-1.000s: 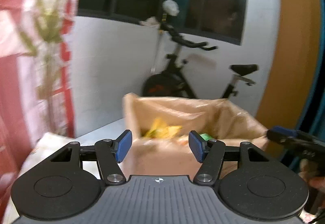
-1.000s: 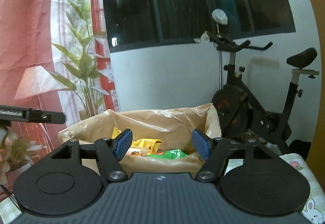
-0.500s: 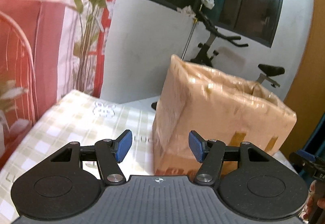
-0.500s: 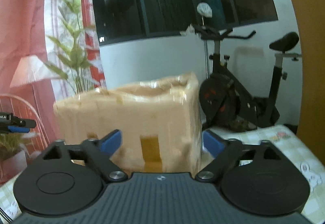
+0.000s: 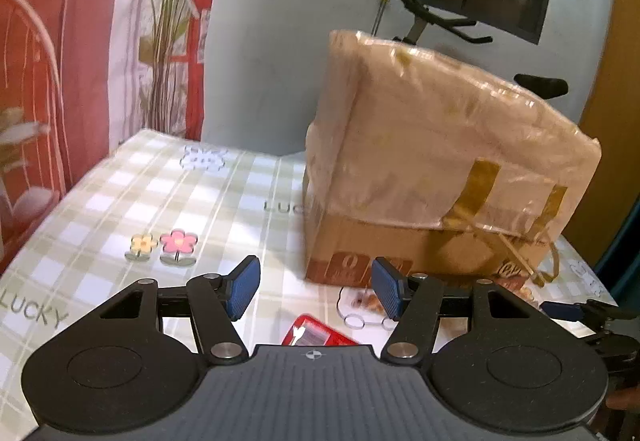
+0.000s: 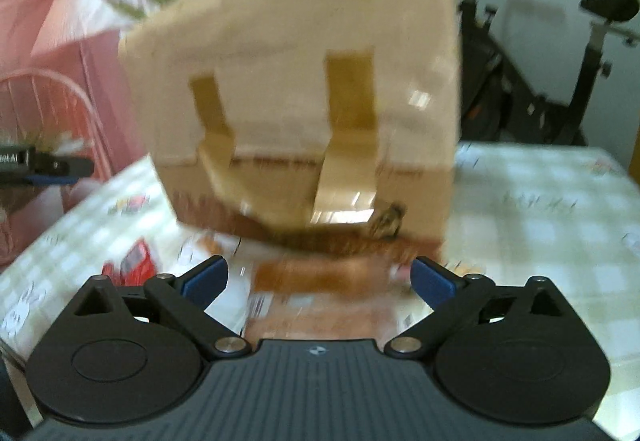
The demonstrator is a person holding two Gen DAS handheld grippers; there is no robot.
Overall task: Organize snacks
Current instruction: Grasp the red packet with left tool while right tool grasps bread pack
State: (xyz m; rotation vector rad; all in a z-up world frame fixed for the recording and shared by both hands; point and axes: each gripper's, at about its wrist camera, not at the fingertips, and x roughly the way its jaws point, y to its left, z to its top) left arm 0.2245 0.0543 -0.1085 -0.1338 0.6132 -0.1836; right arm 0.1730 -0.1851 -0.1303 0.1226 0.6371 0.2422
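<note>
Both views have dropped since a second ago: then they looked over the rim into the cardboard box (image 5: 432, 169) at yellow and green packets; now they face its outer walls and the contents are hidden. The right gripper's (image 6: 318, 281) jaws were half spread then and are now wide and opening further.

Box: brown cardboard, upper part wrapped in a pale plastic liner folded over the rim and fixed with strips of tan tape (image 5: 482, 181). It stands on a table with a green checked cloth (image 5: 168, 201), printed with flowers.

Snacks outside the box: a red packet (image 5: 316, 335) lies flat on the cloth just in front of the left gripper (image 5: 314, 293), close to the box's near corner. A brown packet (image 6: 320, 305) lies on the cloth in front of the box, below the right gripper's jaws; it is blurred and its print cannot be read.

Open room: wide bare cloth left of the box out to the table's left edge. Red and white curtain (image 5: 52, 81) and a plant (image 5: 168, 1) beyond that edge; an exercise bike (image 6: 560, 73) behind the table.

Left gripper: tilted downward, blue pads partly apart, nothing between them. Right gripper: tilted downward, nothing pressed between its pads; right wrist picture blurred. Each gripper's tip shows at the edge of the other's view.
</note>
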